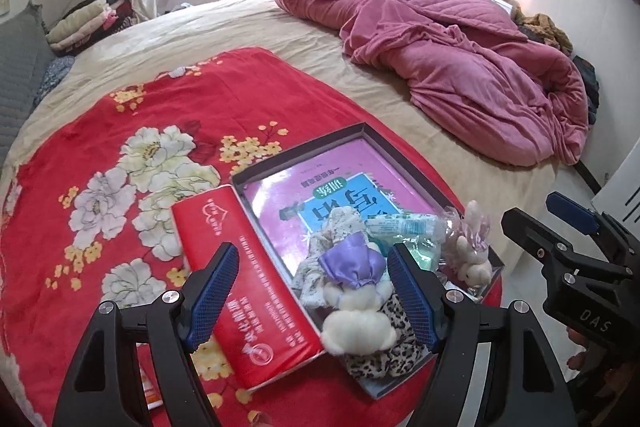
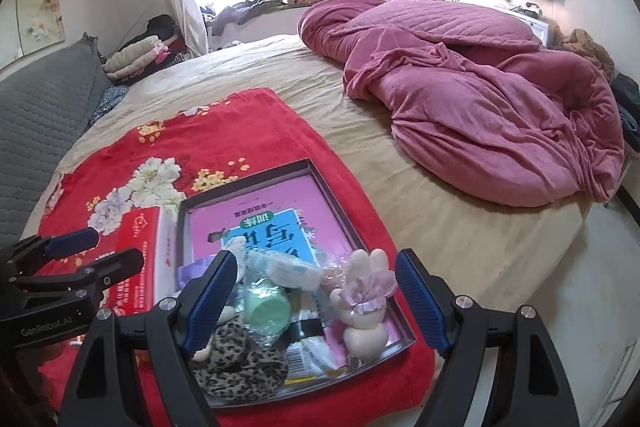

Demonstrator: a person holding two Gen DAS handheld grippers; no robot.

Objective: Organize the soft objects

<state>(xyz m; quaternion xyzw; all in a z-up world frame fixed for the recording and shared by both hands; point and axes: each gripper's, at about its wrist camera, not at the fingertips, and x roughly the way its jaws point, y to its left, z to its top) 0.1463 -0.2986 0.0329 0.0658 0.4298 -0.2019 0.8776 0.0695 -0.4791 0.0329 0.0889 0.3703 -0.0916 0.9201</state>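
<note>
A shallow grey tray [image 1: 300, 151] lies on a red floral blanket [image 1: 120, 147], lined with a pink book [image 1: 280, 187]. In its near end sit a white plush bear with a purple bow [image 1: 352, 291], a leopard-print scrunchie [image 1: 384, 351], a small pink-dressed bunny [image 1: 472, 255] and a wrapped tissue pack [image 1: 404, 227]. My left gripper [image 1: 312, 267] hovers open above the bear, holding nothing. My right gripper [image 2: 316, 267] hovers open over the tray [image 2: 244, 182], above a green round item [image 2: 266, 307], the scrunchie [image 2: 236, 359] and the bunny [image 2: 366, 303]. Each gripper also shows at the edge of the other's view.
A red tissue pack [image 1: 240, 287] lies against the tray's left side. A rumpled pink quilt [image 1: 460, 67] covers the far right of the beige bed [image 1: 240, 23]. A grey padded headboard [image 2: 44, 115] and folded clothes [image 2: 136, 61] are at left. The bed's edge drops off at right.
</note>
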